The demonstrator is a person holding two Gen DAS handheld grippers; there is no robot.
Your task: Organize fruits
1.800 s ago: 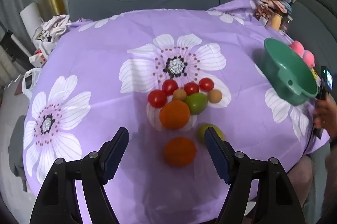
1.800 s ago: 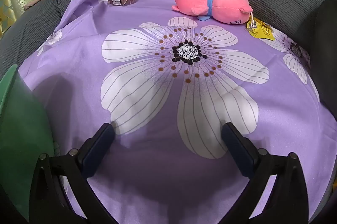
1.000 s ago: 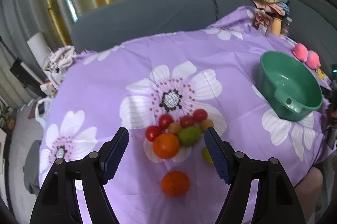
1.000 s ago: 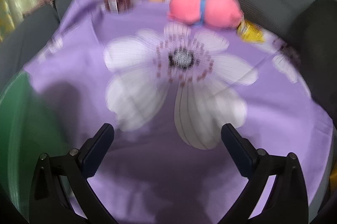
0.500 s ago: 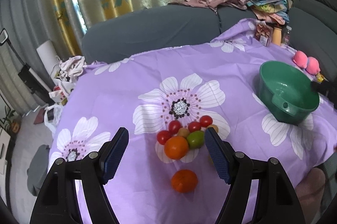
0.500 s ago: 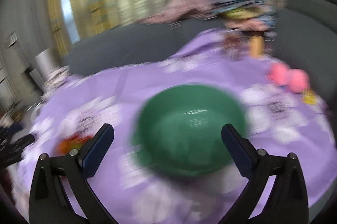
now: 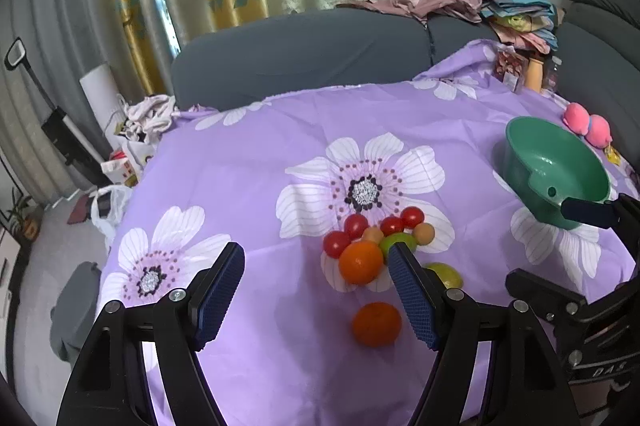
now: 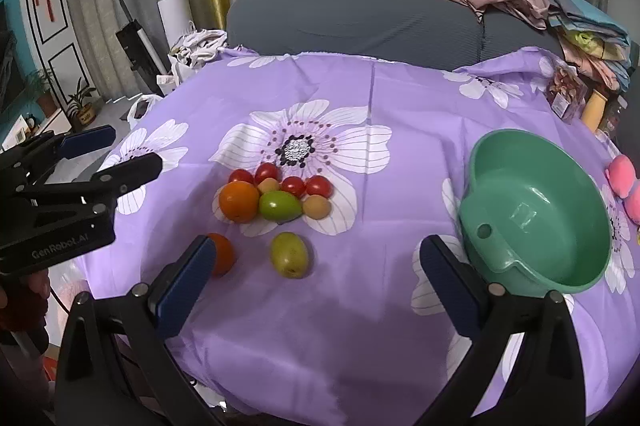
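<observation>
Purple flowered tablecloth [image 8: 392, 98] carries clustered round orange, green and red fruits [image 8: 276, 196], left of empty green plastic bowl [image 8: 516, 258]. Left gripper [image 7: 316, 290] and right gripper [image 8: 316, 282]: jaws wide, empty. Tomatoes likely soft, round, roll-prone; grasp across the widest part, lightly.

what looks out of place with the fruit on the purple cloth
Nothing is spilled or damaged. Two pieces lie apart from the cluster: an orange and a yellow-green fruit, nearer the table edge. The green bowl is empty and upright. Both the left gripper and right gripper are open, holding nothing.
</observation>
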